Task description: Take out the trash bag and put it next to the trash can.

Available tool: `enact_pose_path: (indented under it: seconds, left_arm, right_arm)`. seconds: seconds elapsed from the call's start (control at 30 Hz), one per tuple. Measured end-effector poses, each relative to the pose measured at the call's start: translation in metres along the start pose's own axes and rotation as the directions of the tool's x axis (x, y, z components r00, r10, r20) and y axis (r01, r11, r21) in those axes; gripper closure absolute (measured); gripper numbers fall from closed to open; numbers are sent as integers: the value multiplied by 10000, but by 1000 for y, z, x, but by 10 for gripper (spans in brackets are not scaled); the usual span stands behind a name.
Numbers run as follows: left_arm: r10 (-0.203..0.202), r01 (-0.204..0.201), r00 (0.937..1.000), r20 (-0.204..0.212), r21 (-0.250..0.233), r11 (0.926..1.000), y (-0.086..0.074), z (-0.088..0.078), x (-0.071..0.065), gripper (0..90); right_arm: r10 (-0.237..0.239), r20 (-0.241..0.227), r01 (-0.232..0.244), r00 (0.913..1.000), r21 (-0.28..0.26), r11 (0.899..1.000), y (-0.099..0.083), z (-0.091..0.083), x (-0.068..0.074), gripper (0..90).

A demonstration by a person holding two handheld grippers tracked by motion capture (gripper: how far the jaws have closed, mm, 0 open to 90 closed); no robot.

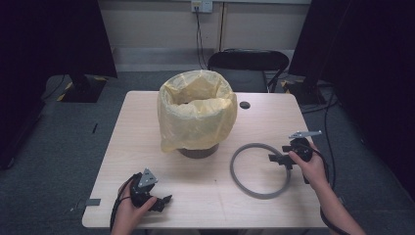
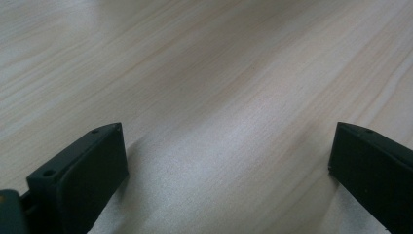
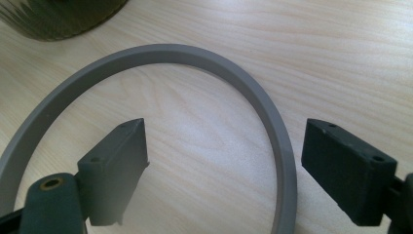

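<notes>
A grey ring (image 1: 259, 170) lies flat on the light wooden table (image 1: 147, 147), right of the middle. My right gripper (image 1: 278, 159) sits at the ring's right edge, and its jaws stand wide apart. In the right gripper view the ring's band (image 3: 277, 131) runs between the two jaws without touching either pad, my right gripper (image 3: 226, 151) straddling it. A bin (image 1: 198, 115) lined with a yellow bag stands behind the ring at the table's centre. My left gripper (image 1: 164, 201) rests near the front left edge, open over bare wood (image 2: 219, 97), with its midpoint (image 2: 229, 156) above nothing.
A small dark cable hole (image 1: 245, 105) is set in the table behind the bin. A black chair (image 1: 247, 66) stands past the far edge, and cables (image 1: 328, 112) trail on the floor to the right. The bin's dark base (image 3: 58, 17) shows beyond the ring.
</notes>
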State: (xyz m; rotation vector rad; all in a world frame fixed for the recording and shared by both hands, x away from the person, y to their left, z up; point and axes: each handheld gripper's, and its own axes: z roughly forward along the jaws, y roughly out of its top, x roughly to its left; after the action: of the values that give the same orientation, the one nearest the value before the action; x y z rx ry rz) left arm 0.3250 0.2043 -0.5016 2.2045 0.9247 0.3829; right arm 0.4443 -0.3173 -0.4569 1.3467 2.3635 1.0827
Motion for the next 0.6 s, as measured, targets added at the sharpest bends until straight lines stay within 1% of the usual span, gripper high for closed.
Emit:
enact_pose_path:
  seconds: [0.07,0.1,0.13,0.2,0.23,0.3,0.33,0.4,0.43,0.5,0.53,0.6]
  left_arm:
    - [2,-2,10000,7,93,10000,1,0,0,0]
    - [-68,68,10000,19,105,9999,2,0,0,0]
    - [-41,40,10000,48,145,9999,2,0,1,1]
    - [-227,225,9996,144,163,9996,3,0,2,6]
    - [-252,248,9994,216,225,9994,4,-1,3,7]
    - [-262,254,9991,324,231,9994,4,-3,6,21]
    - [-307,300,9991,277,232,9993,4,-4,8,49]
    - [-463,458,9987,199,228,9987,5,-7,11,152]
    - [-567,559,9981,233,348,9978,6,-8,14,183]
    - [-616,602,9977,294,470,9971,5,-10,17,151]
    - [-516,501,9983,277,520,9974,6,-11,19,162]
    - [-719,706,9970,271,486,9963,7,-13,22,162]
  right_arm:
    - [-61,49,61,10000,-75,10000,0,0,1,160]
    - [-108,7,108,9999,-63,9999,0,0,1,159]
    - [-160,-50,160,9999,-49,9999,0,1,1,158]
    - [-264,-8,264,9997,77,9996,-1,1,3,163]
    - [-366,-5,366,9993,108,9993,-1,1,3,164]
    - [-388,-18,388,9992,232,9990,-1,1,5,162]
    - [-434,-70,435,9990,289,9986,-2,0,5,159]
    - [-502,-79,504,9987,330,9982,-2,0,6,159]
    - [-574,-128,578,9983,319,9978,-2,0,6,158]
    - [-702,-147,707,9974,398,9967,0,0,7,158]
    - [-772,-143,777,9969,377,9963,0,0,8,159]
    - [-823,-166,828,9965,319,9961,2,0,10,159]
